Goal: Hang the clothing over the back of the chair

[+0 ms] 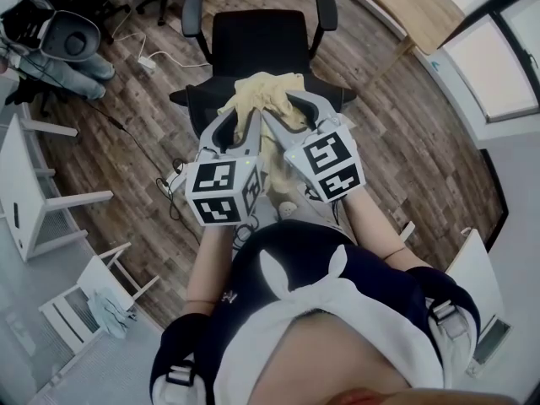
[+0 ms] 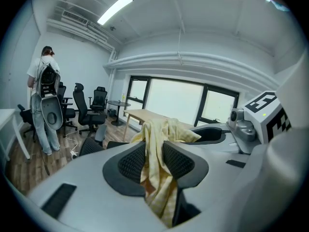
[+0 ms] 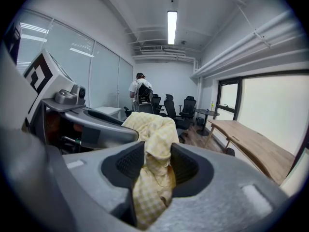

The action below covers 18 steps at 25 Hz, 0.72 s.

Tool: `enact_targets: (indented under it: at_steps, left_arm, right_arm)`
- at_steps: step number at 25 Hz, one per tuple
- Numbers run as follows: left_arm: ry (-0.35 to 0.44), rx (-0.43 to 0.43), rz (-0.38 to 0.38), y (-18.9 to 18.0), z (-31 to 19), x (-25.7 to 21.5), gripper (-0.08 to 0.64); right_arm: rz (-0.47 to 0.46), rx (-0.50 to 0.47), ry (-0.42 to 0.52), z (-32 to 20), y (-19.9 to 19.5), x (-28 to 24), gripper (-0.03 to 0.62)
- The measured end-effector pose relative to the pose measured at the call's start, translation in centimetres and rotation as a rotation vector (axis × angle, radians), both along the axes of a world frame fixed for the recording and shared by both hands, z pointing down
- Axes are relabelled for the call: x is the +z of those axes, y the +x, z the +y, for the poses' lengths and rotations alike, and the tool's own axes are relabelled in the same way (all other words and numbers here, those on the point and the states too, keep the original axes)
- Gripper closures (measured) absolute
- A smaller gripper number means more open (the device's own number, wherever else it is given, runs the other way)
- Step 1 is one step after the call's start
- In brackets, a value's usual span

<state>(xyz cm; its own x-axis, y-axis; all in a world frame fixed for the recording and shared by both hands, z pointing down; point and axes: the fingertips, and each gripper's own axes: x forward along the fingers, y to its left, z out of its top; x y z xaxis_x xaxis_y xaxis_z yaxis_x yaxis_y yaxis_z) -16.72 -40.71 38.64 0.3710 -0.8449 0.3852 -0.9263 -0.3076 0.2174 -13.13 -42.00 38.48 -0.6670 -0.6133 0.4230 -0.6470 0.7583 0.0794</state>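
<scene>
Both of your tongs are clenched on the pale yellow checked garment (image 1: 266, 87). Your left gripper (image 2: 154, 161) pinches a hanging fold between its black ribbed pads. Your right gripper (image 3: 157, 166) squeezes a thicker bunch the same way. From your head camera the two sit side by side, jaws aimed at 12 o'clock. The cloth is heaped at their tips over the near back edge of the black office chair (image 1: 257, 40), and a strip trails toward 6 o'clock between them. Whether it touches the backrest cannot be told. At 10 o'clock, well apart, a person (image 1: 59, 53) stands; a wooden table (image 1: 405, 2) sits at 1 o'clock.
</scene>
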Motion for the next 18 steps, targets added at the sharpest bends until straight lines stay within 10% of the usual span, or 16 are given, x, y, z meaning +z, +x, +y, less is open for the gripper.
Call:
enact_targets:
  at_steps: [12,18]
  left_arm:
    - [0.133,-0.111,-0.034,-2.3,2.2,-3.9,0.42]
    - [0.148,-0.076,0.002,-1.0,3.9,-4.3,0.422]
  right_arm:
    - [-0.125,0.017,0.109,1.8,0.7,-4.6,0.399]
    - [-0.142,0.017,0.172,3.7,0.8,-5.3,0.483]
